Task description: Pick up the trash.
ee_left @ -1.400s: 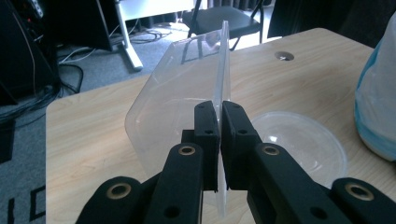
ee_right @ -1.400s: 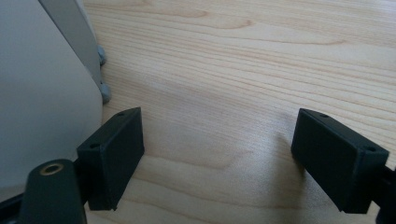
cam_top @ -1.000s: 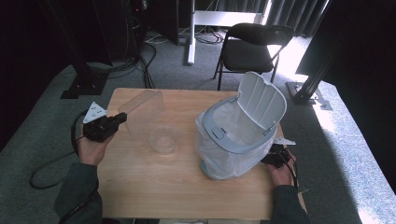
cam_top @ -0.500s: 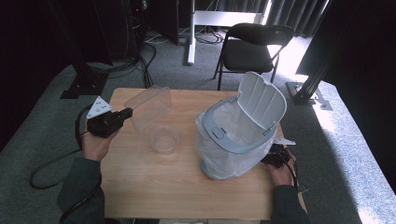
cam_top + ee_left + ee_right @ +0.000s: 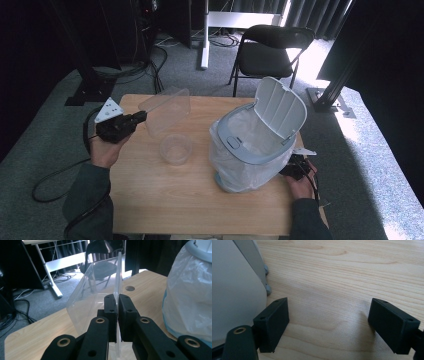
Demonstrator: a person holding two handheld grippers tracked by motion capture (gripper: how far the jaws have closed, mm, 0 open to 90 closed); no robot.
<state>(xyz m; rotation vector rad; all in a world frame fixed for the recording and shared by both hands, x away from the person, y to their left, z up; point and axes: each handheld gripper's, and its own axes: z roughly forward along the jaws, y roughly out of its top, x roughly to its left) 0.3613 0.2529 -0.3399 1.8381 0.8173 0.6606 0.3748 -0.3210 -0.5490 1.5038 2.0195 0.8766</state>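
- The white pedal bin lined with a clear plastic bag (image 5: 255, 150) sits on the right of the wooden tabletop (image 5: 165, 200), lid up, ready to take rubbish.
- The clear plastic box lid (image 5: 166, 111) is now higher off the tabletop than a second ago, raised and tilted at the far left; I judge it is bound for the bin.
- The small clear round cup (image 5: 176, 148) stays put between them.
- Left hand-held gripper (image 5: 117, 301) is clamped on the lid's edge, forearm angled in from bottom left.
- Right hand-held gripper (image 5: 328, 322) rests low beside the bin's base, jaws spread, holding nothing.
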